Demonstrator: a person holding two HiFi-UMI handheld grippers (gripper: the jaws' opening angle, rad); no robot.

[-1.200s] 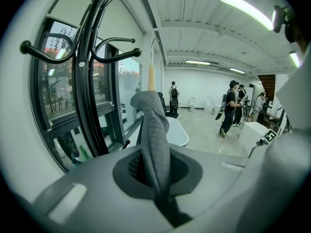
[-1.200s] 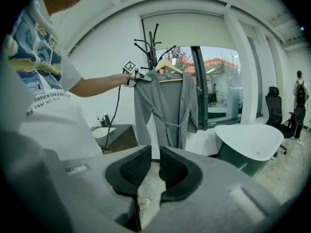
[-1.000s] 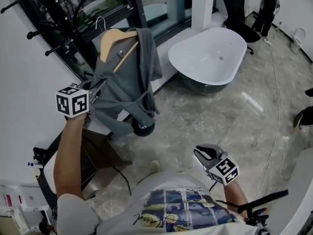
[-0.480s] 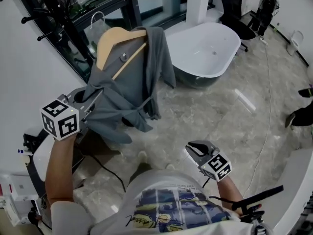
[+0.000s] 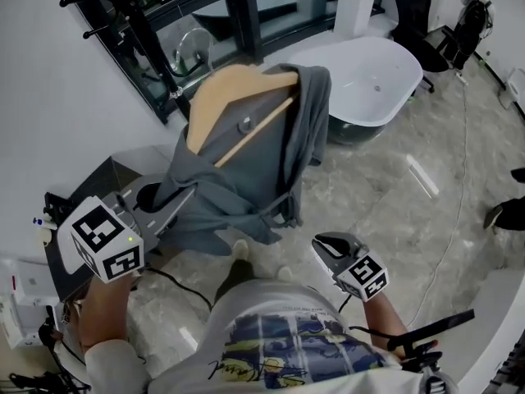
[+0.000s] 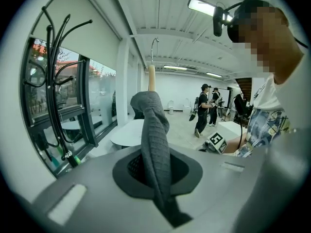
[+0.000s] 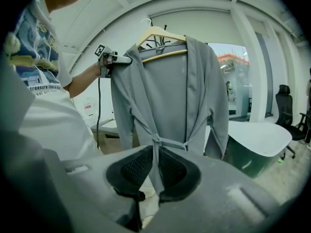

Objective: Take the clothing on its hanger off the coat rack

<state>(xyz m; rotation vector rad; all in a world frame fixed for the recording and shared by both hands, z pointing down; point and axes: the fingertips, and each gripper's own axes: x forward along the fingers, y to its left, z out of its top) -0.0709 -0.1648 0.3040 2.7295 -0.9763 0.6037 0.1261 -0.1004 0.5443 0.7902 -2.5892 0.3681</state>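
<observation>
1. Holds the grey robe (image 5: 262, 171) on its wooden hanger (image 5: 238, 89) clear of the coat rack (image 6: 53, 101) (hook free in the air).
2. Grips the robe's cloth in the left gripper (image 6: 156, 176), fingers clamped; shows the right gripper (image 7: 155, 174) with fingers apart, empty.
3. Looks nearly done.

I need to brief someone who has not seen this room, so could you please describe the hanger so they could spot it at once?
Find the white bathtub by the dark-framed window; just left of it in the head view a grey robe is held up. The hanger fills its shoulders: pale wood with a metal hook, unlike the black coat rack behind.
</observation>
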